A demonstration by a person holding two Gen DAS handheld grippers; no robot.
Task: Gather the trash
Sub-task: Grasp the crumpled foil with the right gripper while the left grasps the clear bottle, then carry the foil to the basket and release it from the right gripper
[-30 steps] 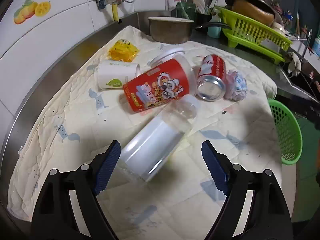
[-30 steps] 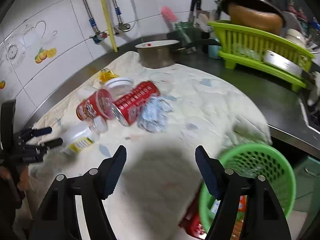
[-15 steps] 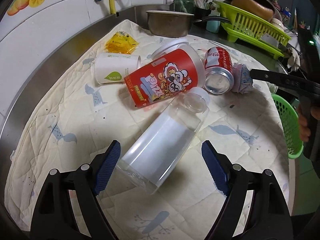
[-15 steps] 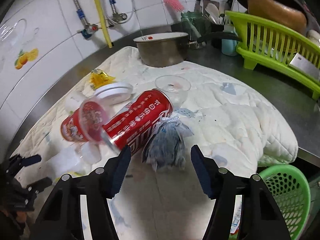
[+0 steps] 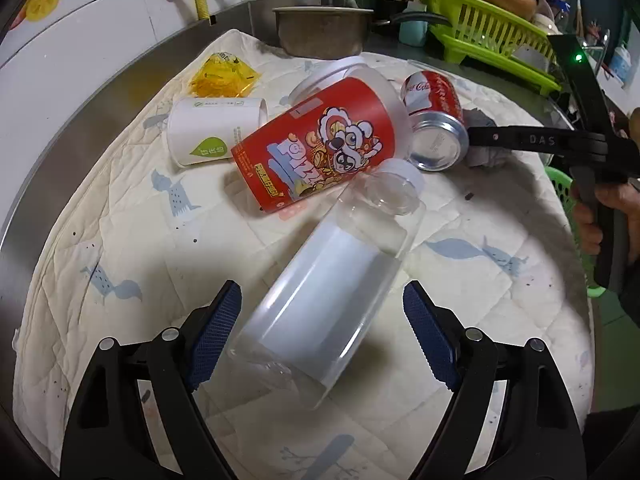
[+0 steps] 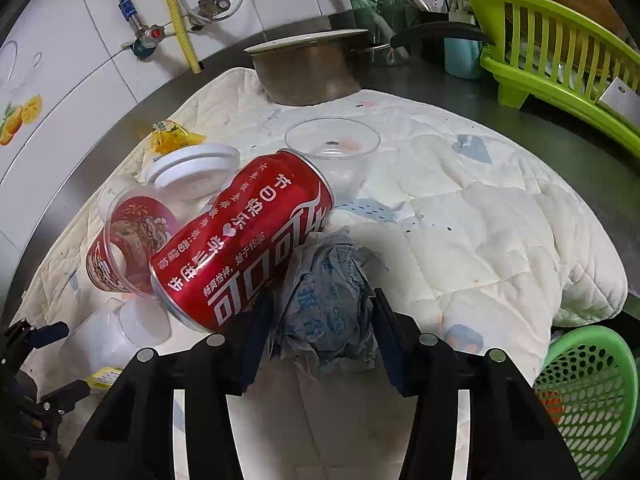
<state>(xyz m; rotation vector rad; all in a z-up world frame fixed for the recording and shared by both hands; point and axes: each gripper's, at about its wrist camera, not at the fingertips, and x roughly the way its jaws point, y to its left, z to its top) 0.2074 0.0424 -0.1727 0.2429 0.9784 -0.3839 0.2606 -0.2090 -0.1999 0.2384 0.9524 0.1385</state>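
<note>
Straddling: right claw (image 6: 322,330) sits around the paper wad (image 6: 330,316), fingers closing in, contact unclear
Left claw (image 5: 322,336): spread wide, bottle (image 5: 328,292) lying between

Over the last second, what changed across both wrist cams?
The right gripper swung from the green basket to the crumpled paper wad, its fingers narrowed around it. The left gripper advanced to straddle the clear bottle, jaws still wide. Can, red cup and paper cup stayed put.
</note>
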